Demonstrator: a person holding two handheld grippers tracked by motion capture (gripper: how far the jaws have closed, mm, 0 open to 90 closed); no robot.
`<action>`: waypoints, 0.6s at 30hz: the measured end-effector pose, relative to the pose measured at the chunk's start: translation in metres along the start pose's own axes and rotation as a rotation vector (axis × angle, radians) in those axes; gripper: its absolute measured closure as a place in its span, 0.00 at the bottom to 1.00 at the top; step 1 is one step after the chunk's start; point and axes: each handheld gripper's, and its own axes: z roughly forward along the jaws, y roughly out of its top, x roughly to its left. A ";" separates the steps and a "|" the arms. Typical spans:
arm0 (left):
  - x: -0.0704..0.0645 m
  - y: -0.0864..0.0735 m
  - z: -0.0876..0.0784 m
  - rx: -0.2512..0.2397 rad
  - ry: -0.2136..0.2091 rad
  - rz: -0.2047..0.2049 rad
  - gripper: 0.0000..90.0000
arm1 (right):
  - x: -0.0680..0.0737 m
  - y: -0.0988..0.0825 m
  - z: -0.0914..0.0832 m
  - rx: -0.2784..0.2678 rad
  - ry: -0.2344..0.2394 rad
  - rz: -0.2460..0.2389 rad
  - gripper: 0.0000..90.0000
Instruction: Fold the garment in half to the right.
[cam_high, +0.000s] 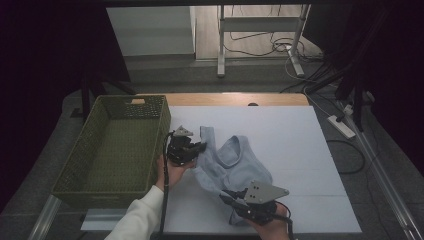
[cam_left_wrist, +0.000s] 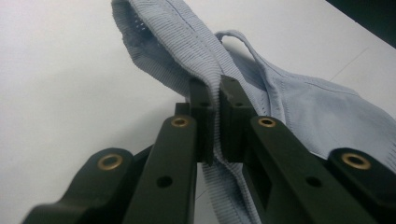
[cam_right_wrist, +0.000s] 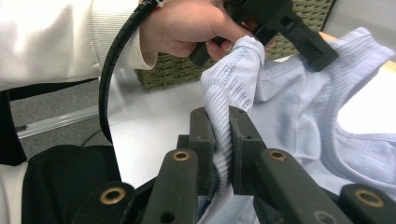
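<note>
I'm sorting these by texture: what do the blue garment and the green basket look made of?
Blue garment: soft knit fabric, probably cotton-like, matte; fine ribs and small eyelet holes show along its edge. Green basket: woven, wicker-like strands, possibly plastic or paper cord, dull olive; its walls show a regular open weave.

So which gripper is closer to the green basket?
Left. The left gripper holds the blue top right beside the basket; the right gripper grips the top's near edge, farther across the table.

Overhead plus 2 close jaw-cams (shared garment (cam_high: 225, 162))
</note>
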 end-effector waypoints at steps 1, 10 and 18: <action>0.000 0.000 0.000 0.000 0.000 -0.002 0.94 | 0.000 0.000 -0.002 -0.004 -0.003 0.002 0.91; -0.002 0.007 0.002 0.010 0.000 0.006 0.94 | -0.005 -0.003 -0.013 -0.009 -0.034 0.018 0.91; -0.003 0.013 0.005 0.016 0.001 0.009 0.95 | -0.010 -0.005 -0.020 -0.016 -0.053 0.040 0.91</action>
